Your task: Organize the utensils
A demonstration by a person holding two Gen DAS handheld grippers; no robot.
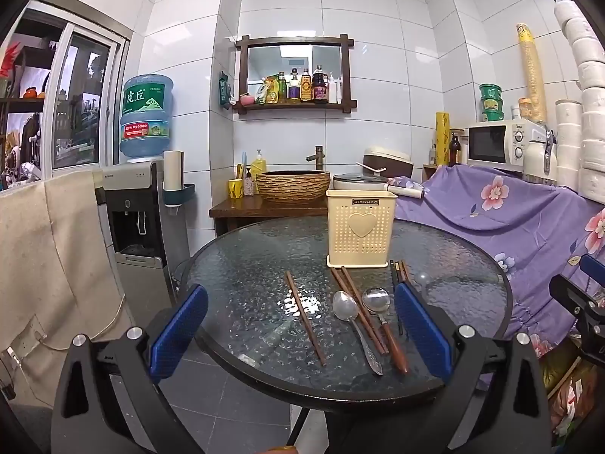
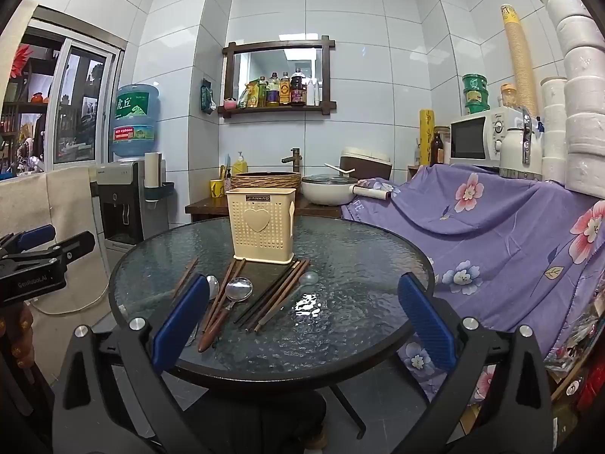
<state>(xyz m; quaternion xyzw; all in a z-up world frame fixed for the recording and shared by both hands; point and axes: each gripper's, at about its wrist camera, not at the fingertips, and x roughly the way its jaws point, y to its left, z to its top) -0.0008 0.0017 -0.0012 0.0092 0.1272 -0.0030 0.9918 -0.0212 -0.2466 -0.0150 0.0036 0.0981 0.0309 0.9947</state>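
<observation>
Room: white-tiled kitchen corner, water dispenser (image 1: 145,204) at left, microwave (image 1: 495,143) at right, purple floral cloth (image 1: 503,219) draped just right of the tabletop.
Tabletop: round, textured glass with dark rim (image 1: 264,369), carries all the utensils.
Holder: cream perforated utensil holder (image 1: 361,229) with heart emblem, upright at the far middle of the tabletop; looks empty from here, inside not really visible.
Single chopstick: one brown chopstick (image 1: 305,317) lying alone, left of the other utensils, apart from them.
Chopstick pair: brown chopstick pair (image 1: 357,310) running from the holder's base toward the near rim, between the two spoons.
Spoons: all-metal spoon (image 1: 353,325) left of the pair; wooden-handled spoon (image 1: 383,321) right of it, bowl up.
Mixed bundle: dark and brown chopsticks (image 2: 278,295) in a loose fan right of the spoons, a clear plastic spoon (image 2: 310,278) just beside their far ends.
Left tongs: left tongs (image 1: 300,331) wide apart, nothing between the blue pads, hovering over the near rim, aimed at the utensil row.
Right tongs: right tongs (image 2: 302,321) wide apart, nothing gripped, over the near rim; left pad overlaps the metal spoon in view, contact unclear.
</observation>
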